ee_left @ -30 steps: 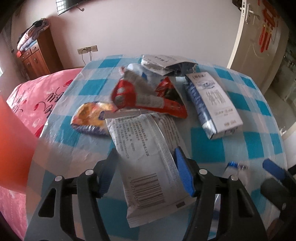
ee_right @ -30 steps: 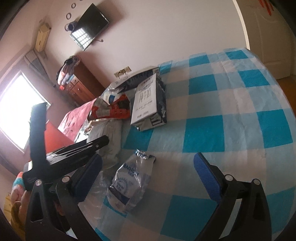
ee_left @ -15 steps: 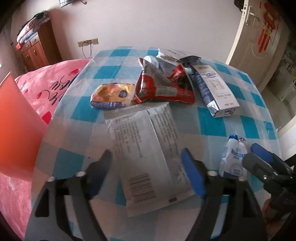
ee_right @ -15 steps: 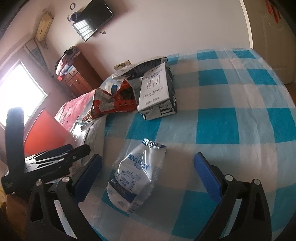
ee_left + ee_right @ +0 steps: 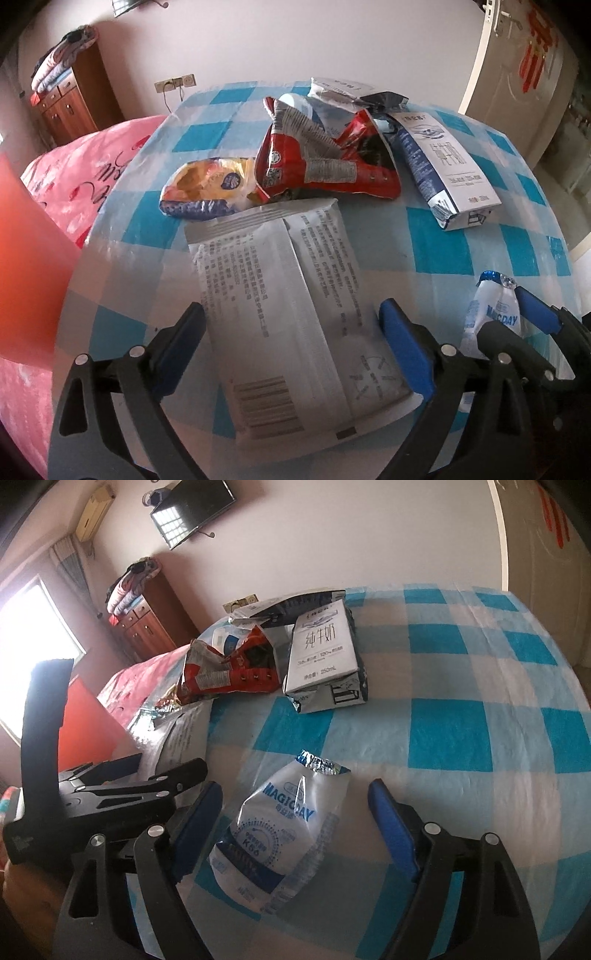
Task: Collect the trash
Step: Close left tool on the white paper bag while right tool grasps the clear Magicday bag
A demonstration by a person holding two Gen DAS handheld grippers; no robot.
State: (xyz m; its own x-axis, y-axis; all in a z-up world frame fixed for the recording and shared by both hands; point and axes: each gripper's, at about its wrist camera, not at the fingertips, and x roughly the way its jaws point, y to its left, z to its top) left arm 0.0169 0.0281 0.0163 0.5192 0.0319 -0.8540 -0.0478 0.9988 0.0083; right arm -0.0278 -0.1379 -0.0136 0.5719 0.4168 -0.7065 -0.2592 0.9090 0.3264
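A large white wrapper (image 5: 284,288) lies flat on the checked tablecloth (image 5: 480,243), printed side up. My left gripper (image 5: 291,350) straddles its near end with the jaws opening, and the pads stand just off its edges. A small white-and-blue "MAGICDAY" pouch (image 5: 280,834) lies crumpled between the fingers of my right gripper (image 5: 295,827). Those jaws are closing and the pads are clear of the pouch. The same pouch (image 5: 491,314) shows at the right of the left wrist view. Further back lie a red snack bag (image 5: 325,162), a yellow-and-blue bag (image 5: 207,184) and a milk carton (image 5: 443,158).
A grey-and-white packet (image 5: 343,88) sits at the far edge of the table. A red-orange panel (image 5: 26,258) stands close on the left, in front of a pink bedspread (image 5: 74,166). A wooden dresser (image 5: 147,627) stands by the wall and a door (image 5: 517,74) at the right.
The left jaws have spread away from the white wrapper, which now lies loose on the cloth. The right gripper has come closer over the pouch and its jaws have narrowed.
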